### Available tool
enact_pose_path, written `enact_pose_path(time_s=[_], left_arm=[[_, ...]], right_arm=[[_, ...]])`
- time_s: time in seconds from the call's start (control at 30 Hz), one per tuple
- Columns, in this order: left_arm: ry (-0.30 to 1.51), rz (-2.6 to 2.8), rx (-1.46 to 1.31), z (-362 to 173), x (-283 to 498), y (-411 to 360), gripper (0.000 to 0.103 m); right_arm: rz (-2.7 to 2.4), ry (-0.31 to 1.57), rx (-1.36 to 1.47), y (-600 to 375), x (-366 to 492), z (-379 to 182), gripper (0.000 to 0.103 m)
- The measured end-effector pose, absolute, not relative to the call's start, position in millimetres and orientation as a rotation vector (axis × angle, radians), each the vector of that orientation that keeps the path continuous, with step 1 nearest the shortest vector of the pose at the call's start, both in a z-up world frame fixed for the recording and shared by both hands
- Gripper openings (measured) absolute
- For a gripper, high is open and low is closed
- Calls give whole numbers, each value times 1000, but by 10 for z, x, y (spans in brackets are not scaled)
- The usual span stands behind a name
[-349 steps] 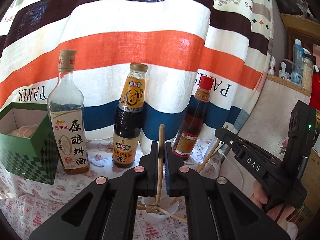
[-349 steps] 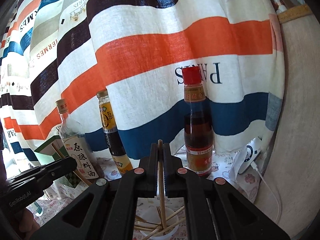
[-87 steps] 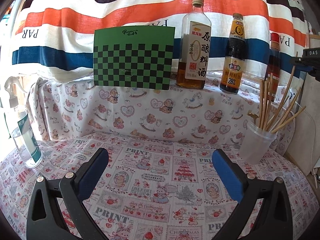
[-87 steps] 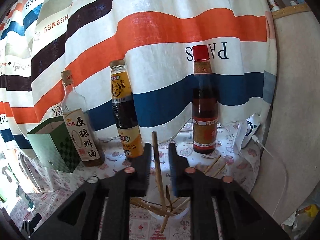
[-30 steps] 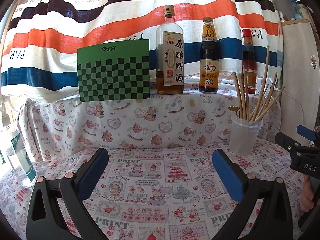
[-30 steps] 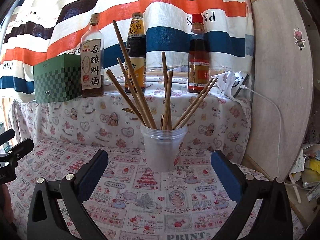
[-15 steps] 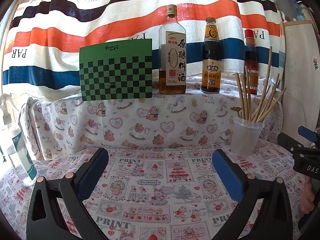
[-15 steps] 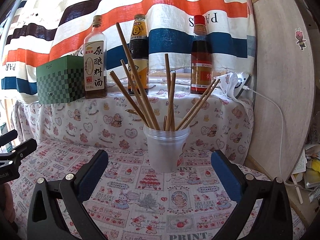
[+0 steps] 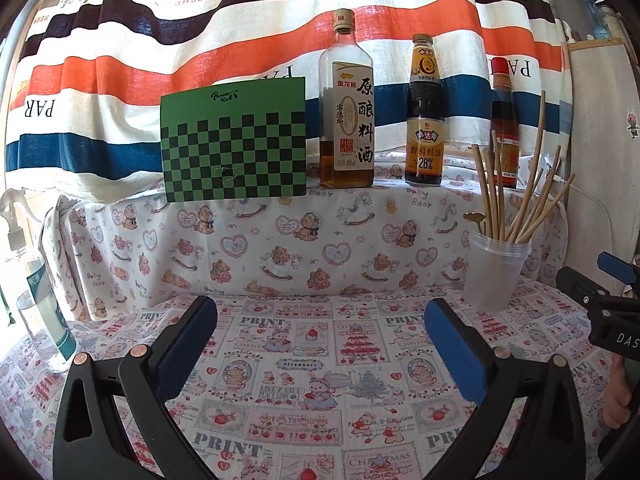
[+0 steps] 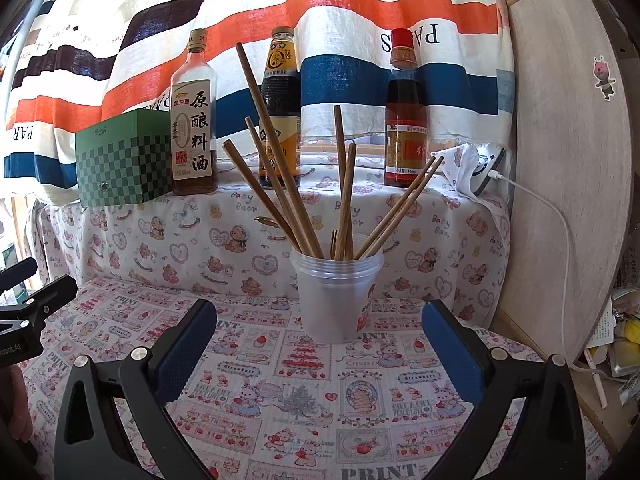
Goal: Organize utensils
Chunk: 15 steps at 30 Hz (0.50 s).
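Note:
A clear plastic cup [image 10: 337,300] stands on the printed tablecloth and holds several wooden chopsticks [image 10: 280,160], a small fork and a gold spoon. It also shows at the right in the left wrist view [image 9: 494,276]. My right gripper [image 10: 319,344] is open and empty, its blue pads on either side of the cup and a little in front of it. My left gripper [image 9: 320,344] is open and empty over the cloth, to the left of the cup. Each gripper shows at the edge of the other's view.
On the raised ledge behind stand a green checkered box [image 9: 234,142], a cooking wine bottle [image 9: 346,120], an oyster sauce bottle [image 9: 425,120] and a red-capped bottle [image 10: 404,120]. A spray bottle [image 9: 36,300] stands far left. A wooden panel [image 10: 560,160] and white cable are on the right.
Over the last second both grippers stayed open and drifted only slightly. Earlier each gripper was shut on a chopstick above the cup; those chopsticks now stand in the cup.

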<state>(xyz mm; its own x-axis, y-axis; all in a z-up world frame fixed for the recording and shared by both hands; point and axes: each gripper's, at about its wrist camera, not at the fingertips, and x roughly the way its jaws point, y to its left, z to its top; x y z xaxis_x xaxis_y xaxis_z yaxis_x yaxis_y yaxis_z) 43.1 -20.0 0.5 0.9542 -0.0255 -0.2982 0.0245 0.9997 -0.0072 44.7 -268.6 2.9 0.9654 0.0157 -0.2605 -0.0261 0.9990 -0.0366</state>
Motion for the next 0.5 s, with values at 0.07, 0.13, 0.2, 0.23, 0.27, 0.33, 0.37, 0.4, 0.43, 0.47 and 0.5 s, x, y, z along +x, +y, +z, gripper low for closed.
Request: enact_pose_path(time_s=[0.07, 0.13, 0.2, 0.23, 0.27, 0.33, 0.37, 0.4, 0.43, 0.47, 0.5], left_arm=[[303, -24, -3, 5, 430, -201, 103], [302, -22, -4, 3, 427, -197, 103], [299, -19, -6, 2, 419, -189, 103], [297, -16, -7, 2, 415, -185, 103], [297, -13, -9, 2, 416, -180, 103], [300, -10, -10, 2, 421, -175, 103], [300, -10, -9, 4, 425, -177, 103], [300, -10, -8, 5, 424, -176, 103], [300, -10, -8, 5, 428, -176, 103], [300, -10, -9, 5, 426, -176, 103], [300, -9, -9, 5, 424, -173, 103]], right_arm=[[20, 262, -36, -2693, 444, 27, 103], [20, 263, -36, -2693, 447, 27, 103], [20, 264, -36, -2693, 445, 27, 103], [20, 265, -37, -2695, 447, 25, 103], [19, 266, -38, -2691, 449, 25, 103], [19, 267, -37, -2696, 449, 23, 103], [18, 266, -36, -2700, 446, 21, 103], [19, 265, -36, -2698, 452, 22, 103], [20, 266, -37, -2698, 455, 22, 103], [21, 267, -38, -2698, 455, 20, 103], [20, 267, -38, -2699, 451, 20, 103]])
